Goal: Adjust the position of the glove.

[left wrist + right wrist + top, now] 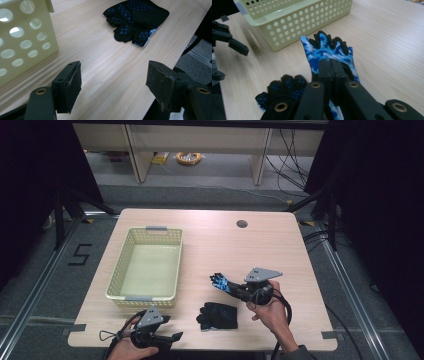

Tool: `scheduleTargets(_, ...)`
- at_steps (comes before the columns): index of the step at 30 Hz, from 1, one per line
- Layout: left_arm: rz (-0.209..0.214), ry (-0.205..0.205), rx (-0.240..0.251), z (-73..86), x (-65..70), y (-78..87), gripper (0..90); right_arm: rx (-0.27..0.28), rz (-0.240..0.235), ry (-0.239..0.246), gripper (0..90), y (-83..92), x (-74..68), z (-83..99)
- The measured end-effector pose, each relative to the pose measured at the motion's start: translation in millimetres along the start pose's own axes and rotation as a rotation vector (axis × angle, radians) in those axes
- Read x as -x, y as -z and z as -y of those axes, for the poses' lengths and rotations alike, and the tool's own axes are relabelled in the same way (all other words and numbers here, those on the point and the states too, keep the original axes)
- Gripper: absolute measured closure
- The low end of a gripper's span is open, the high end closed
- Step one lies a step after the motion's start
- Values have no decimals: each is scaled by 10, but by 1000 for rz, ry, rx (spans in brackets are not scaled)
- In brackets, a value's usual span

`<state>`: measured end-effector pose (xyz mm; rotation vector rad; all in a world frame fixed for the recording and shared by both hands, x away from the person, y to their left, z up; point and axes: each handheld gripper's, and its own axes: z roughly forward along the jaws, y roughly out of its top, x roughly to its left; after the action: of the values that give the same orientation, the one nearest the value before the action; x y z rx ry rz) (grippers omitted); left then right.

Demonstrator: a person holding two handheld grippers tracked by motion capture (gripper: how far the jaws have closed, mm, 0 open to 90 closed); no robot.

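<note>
A: What is made plain by the right gripper view?
B: The right gripper is seen pinching a blue camouflage glove, held off the table; from above only its tip is visible.

A: And the count?
B: Two gloves: that one and a black glove lying near the front edge. One basket. The left gripper is spread, nothing held

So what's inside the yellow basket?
Nothing that shows: the basket has a bare pale floor in the high view. One glove lies on the table beside it; the right gripper holds the blue camouflage glove outside it.
</note>
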<state>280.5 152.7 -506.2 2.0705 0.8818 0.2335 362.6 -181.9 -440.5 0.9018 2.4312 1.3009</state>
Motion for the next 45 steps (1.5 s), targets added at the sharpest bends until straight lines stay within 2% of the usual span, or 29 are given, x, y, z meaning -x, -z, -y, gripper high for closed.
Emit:
scheduleTargets(1, 0, 0, 0, 0, 0, 0, 278, 7, -9, 10, 891, -1, -15, 4)
scheduleTargets(2, 25, 14, 17, 0, 8, -2, 278, 0, -13, 7, 891, 12, -43, 8)
scheduleTargets(6, 3, -7, -5, -1, -4, 0, 278, -2, -17, 11, 891, 12, -118, 33)
scheduleTargets(8, 9, -6, -6, -2, -8, 3, 278, -4, -32, 20, 891, 17, -142, 46)
scheduleTargets(9, 25, 15, 15, 0, 7, -3, 278, 0, -36, 33, 891, 12, -150, 51)
scheduleTargets(10, 23, 10, 11, 0, 2, 0, 278, -10, -41, 15, 891, 21, -171, 57)
scheduleTargets(12, 23, 15, 14, 0, 4, -2, 278, -11, -55, 26, 891, 18, -174, 60)
scheduleTargets(14, 23, 14, 14, 1, 5, -2, 278, -7, -49, 29, 891, 12, -203, 80)
scheduleTargets(15, 24, 13, 13, 1, 6, -3, 278, -15, -60, 41, 891, 5, -209, 86)
scheduleTargets(17, 25, 14, 12, 1, 7, -4, 278, -20, -65, 30, 891, -19, -238, 110)
scheduleTargets(18, 25, 13, 11, 2, 7, -4, 278, -29, -83, 47, 890, -39, -230, 119)
scheduleTargets(20, 24, 13, 3, -1, 7, 2, 278, -33, -93, 50, 890, -53, -243, 131)
scheduleTargets(23, 24, 12, 3, -1, 6, 2, 277, -43, -89, 52, 890, -55, -257, 141)
scheduleTargets(27, 25, 13, 10, 2, 7, -4, 277, -72, -110, 51, 890, -91, -289, 191)
scheduleTargets(28, 26, 12, -1, -1, 5, 4, 277, -69, -105, 61, 890, -95, -296, 199)
scheduleTargets(29, 29, 11, -3, 0, 3, 4, 277, -77, -126, 69, 890, -99, -297, 201)
scheduleTargets(30, 29, 11, -3, 0, 3, 4, 277, -74, -109, 65, 890, -95, -309, 210)
scheduleTargets(32, 25, 11, -2, 1, 4, 2, 277, -86, -128, 76, 890, -107, -323, 228)
scheduleTargets(34, 27, 12, -2, 0, 4, 2, 277, -96, -119, 64, 890, -98, -353, 244)
scheduleTargets(37, 24, 14, 8, 3, 4, -5, 276, -97, -121, 79, 890, -93, -371, 249)
scheduleTargets(38, 30, 12, -8, -1, -2, 3, 276, -103, -118, 91, 890, -89, -396, 258)
scheduleTargets(45, 22, 11, -3, 3, 3, -1, 276, -157, -133, 115, 889, -109, -468, 341)
